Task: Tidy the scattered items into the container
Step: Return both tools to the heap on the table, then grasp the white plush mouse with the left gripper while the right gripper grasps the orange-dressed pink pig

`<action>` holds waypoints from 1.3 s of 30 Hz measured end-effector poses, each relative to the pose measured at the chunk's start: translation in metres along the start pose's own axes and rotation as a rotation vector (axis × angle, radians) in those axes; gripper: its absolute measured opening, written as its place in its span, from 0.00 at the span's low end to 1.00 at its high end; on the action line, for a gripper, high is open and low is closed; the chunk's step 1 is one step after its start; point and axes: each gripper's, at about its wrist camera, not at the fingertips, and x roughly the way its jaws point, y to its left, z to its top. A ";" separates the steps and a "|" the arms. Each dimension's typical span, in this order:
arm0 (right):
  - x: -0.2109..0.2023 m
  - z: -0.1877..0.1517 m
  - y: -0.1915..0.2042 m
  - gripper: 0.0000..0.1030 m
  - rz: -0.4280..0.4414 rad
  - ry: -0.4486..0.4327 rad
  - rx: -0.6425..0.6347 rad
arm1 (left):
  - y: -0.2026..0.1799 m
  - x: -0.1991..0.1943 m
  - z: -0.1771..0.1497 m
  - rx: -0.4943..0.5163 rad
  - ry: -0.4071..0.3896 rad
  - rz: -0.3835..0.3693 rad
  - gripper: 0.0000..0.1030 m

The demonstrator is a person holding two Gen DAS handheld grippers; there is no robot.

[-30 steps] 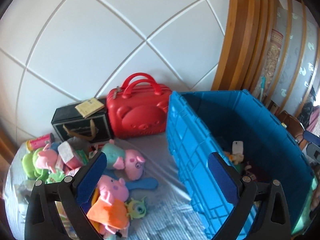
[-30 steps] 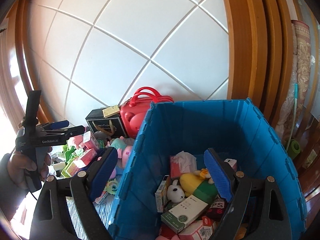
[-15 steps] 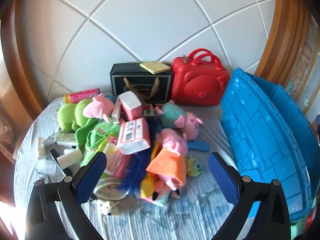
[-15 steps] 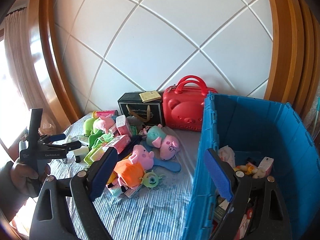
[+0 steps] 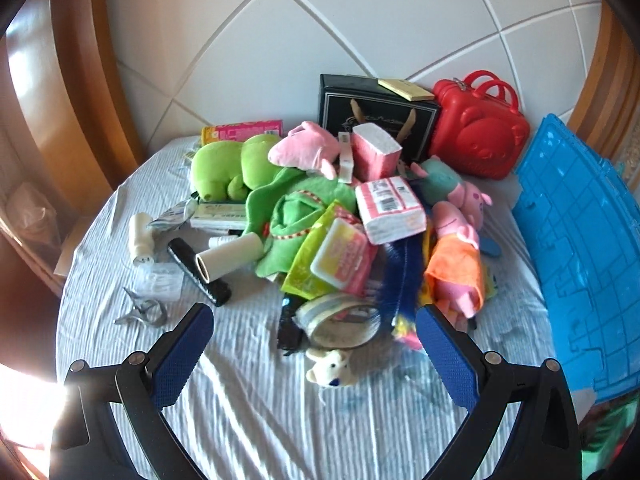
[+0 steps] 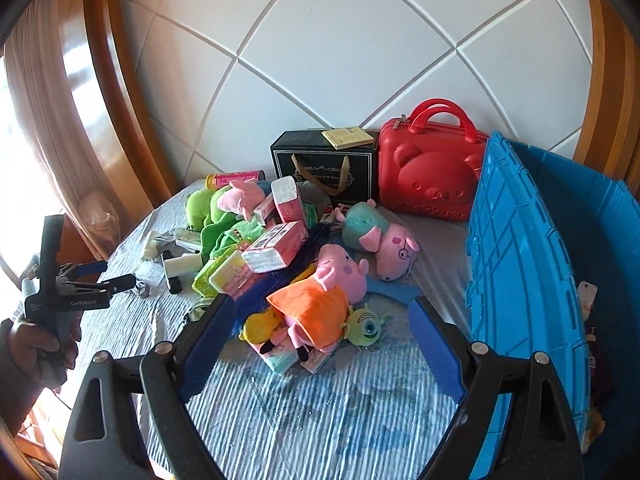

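Both grippers hung above a bed covered with a pale blue striped sheet, angled down at the clutter. Left gripper: jaws released, wide apart, nothing between the pads; a small white plush and a roll of tape lay on the sheet just beyond them. Right gripper: jaws released, also wide, empty; the pig plush in an orange dress lay just ahead of them, with a green one-eyed plush touching it.

Scattered items sat heaped mid-bed: green frog plush, pink tissue packs, a wipes pack, a second pig plush in teal. The blue container stood at the right edge of the bed, beside the heap, already holding some items. A black box and a red case stood against the wall behind.

In the right wrist view a hand held the left gripper at far left.
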 end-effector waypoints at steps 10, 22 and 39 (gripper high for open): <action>0.071 -0.019 0.034 0.86 -0.012 0.101 -0.006 | 0.019 0.074 -0.068 0.030 0.153 -0.042 0.99; 0.177 -0.038 0.023 0.86 -0.069 0.240 0.008 | -0.018 0.177 -0.101 0.045 0.281 -0.087 0.99; 0.289 -0.038 0.002 0.86 -0.072 0.354 0.069 | -0.023 0.194 -0.112 0.024 0.322 -0.109 0.46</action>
